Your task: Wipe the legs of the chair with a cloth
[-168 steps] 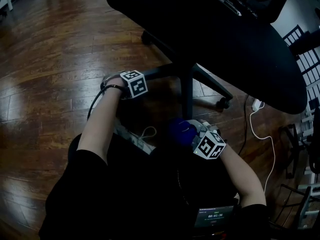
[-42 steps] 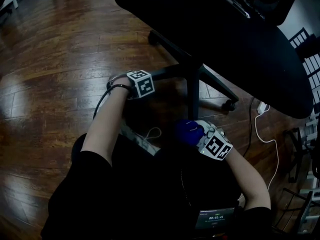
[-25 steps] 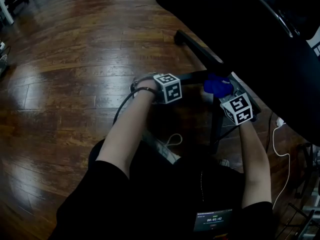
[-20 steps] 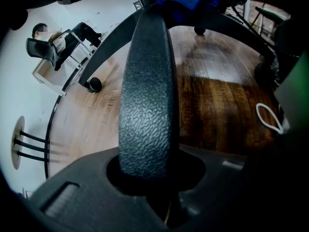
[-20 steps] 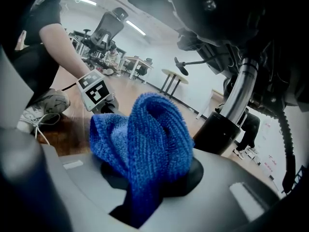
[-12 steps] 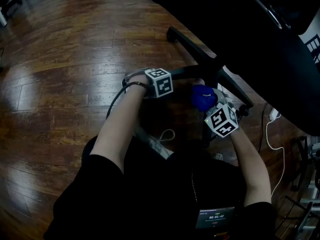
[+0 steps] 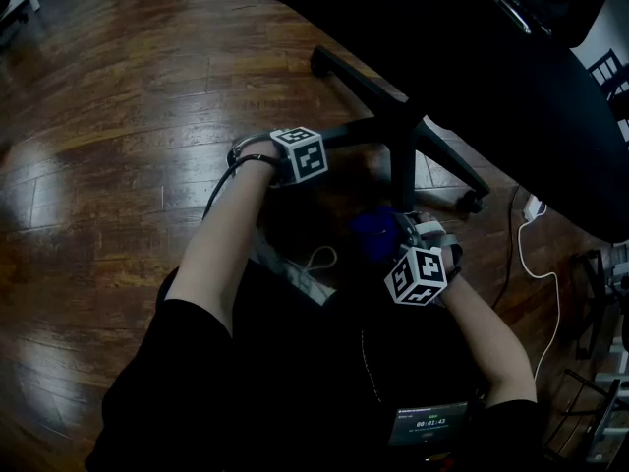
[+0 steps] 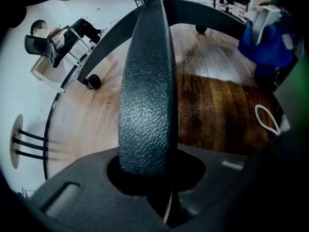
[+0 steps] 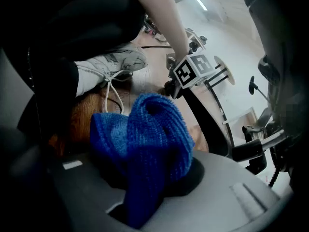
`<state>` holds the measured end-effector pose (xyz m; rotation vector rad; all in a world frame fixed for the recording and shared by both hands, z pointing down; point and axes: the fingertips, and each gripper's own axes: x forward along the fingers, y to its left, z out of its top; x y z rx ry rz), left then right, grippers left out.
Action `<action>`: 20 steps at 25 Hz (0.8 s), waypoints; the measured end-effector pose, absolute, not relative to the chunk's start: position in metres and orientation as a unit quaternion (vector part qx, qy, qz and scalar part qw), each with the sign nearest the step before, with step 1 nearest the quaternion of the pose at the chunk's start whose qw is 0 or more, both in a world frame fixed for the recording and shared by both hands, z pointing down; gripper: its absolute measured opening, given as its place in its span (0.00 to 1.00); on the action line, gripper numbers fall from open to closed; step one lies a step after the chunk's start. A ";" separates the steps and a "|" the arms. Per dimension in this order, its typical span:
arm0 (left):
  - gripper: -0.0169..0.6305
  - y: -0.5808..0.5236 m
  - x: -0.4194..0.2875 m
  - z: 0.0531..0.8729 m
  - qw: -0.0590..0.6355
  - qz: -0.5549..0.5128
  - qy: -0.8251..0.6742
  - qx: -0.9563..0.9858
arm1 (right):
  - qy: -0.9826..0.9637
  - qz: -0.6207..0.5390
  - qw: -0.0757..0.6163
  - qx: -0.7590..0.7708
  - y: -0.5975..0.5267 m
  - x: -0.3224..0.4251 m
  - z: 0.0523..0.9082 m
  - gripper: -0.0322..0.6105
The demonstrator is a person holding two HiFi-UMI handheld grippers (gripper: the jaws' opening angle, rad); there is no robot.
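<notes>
R gripper, shut tight on blue cloth, has pulled back from beside L gripper toward person; L stays clamped on chair leg.

Black short-sleeved top, grey laced shoe, black-and-white marker cubes.

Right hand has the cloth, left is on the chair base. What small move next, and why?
Probably press the blue cloth onto the near chair leg and stroke along it. The right gripper is shut on the cloth just beside that leg, apparently not touching, while the left gripper clamps a side leg.
</notes>
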<state>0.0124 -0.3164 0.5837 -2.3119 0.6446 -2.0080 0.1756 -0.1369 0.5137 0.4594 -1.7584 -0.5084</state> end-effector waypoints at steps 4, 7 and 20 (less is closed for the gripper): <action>0.11 -0.300 0.027 0.581 -0.014 -0.625 0.174 -0.761 | -0.738 -0.211 0.606 0.209 -0.150 0.200 0.516 0.22; 0.11 -0.288 0.042 0.581 -0.034 -0.619 0.185 -0.763 | -0.726 -0.210 0.614 0.228 -0.163 0.226 0.518 0.22; 0.13 -0.269 0.077 0.584 -0.057 -0.611 0.218 -0.759 | -0.672 -0.157 0.704 0.167 -0.119 0.310 0.546 0.21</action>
